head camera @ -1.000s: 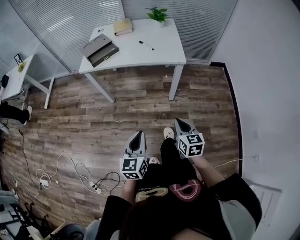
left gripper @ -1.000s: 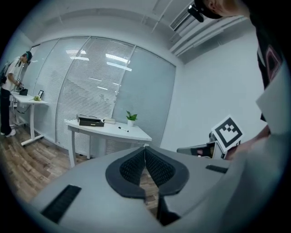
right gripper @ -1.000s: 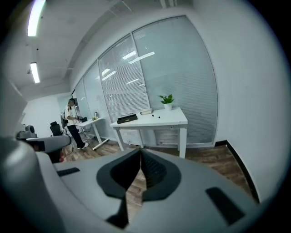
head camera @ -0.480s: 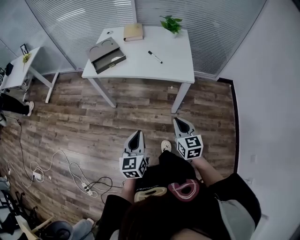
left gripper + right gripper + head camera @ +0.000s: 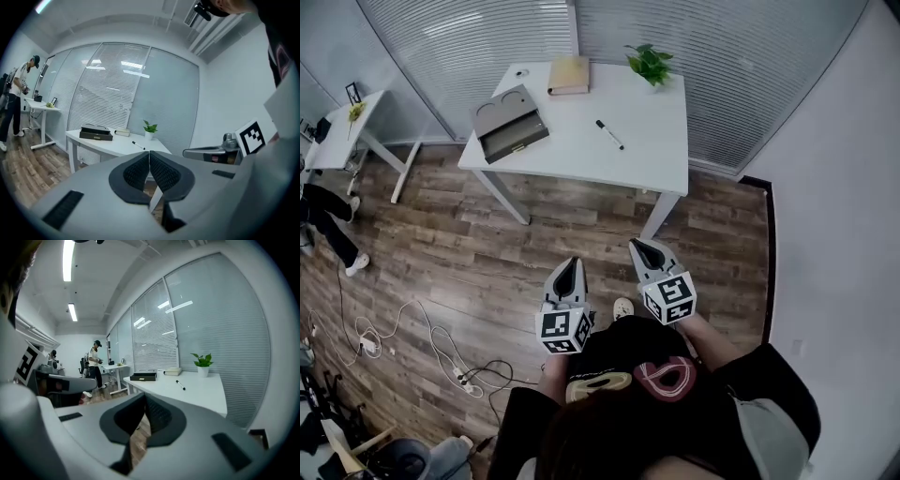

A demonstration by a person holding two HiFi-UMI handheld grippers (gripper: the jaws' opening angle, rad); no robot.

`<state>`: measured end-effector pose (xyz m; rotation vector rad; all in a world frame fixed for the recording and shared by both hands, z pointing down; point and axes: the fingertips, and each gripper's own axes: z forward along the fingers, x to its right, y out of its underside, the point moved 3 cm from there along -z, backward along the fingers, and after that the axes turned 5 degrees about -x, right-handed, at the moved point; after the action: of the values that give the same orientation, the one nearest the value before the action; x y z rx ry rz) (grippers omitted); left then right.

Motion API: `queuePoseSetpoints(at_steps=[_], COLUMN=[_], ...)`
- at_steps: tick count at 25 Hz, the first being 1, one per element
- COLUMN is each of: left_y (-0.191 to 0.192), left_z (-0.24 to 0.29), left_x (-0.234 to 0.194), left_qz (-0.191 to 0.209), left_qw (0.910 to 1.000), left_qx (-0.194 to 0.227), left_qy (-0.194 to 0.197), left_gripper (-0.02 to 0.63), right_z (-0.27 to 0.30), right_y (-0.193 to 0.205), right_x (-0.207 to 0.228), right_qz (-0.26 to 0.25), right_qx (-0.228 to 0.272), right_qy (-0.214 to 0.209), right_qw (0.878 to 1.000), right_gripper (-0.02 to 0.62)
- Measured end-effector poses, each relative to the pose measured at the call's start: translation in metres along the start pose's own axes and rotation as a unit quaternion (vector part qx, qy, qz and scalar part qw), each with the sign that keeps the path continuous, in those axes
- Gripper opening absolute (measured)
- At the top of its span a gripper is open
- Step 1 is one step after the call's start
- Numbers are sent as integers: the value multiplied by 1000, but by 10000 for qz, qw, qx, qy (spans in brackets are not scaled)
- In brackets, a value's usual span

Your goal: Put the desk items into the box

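The left gripper (image 5: 570,271) and right gripper (image 5: 643,250) are held fully closed and empty, as the desk (image 5: 661,150) at twelve o'clock, where the box (image 5: 510,123), pen (image 5: 610,135) and notebook (image 5: 569,75) are placed, is not yet reached.

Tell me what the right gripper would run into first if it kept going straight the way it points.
Probably the white desk, about its near edge; only wood floor lies between. The right gripper is shut and empty. Its height against the desktop is unclear.
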<state>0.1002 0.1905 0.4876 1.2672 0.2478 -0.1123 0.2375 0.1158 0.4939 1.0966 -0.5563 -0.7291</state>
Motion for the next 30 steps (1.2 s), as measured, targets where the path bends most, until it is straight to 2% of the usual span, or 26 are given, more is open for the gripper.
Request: queuePoseSetpoints(at_steps=[9,18,25,30], left_y=[-8,1,3,-6], left_z=[57,79,95,115], left_x=[31,44,32,13], left_qz=[19,2,-230,-187], left_qw=[10000,9997,9995,9996], left_qx=[-16,-204,-210,-216], left_qy=[-38,-106,-94,26], left_gripper=[18,18,18,18], right_z=[12,12,31,56], right_y=[-3,8,10,1], right_x=[49,82,87,90], right_qz=[-31,138,221,290], right_qx=[-126,-300,-352,-292], right_qy=[-334,-208,-201,-101], right_qw=[9994,9992,9989,9991], right_gripper=[11,11,11,11])
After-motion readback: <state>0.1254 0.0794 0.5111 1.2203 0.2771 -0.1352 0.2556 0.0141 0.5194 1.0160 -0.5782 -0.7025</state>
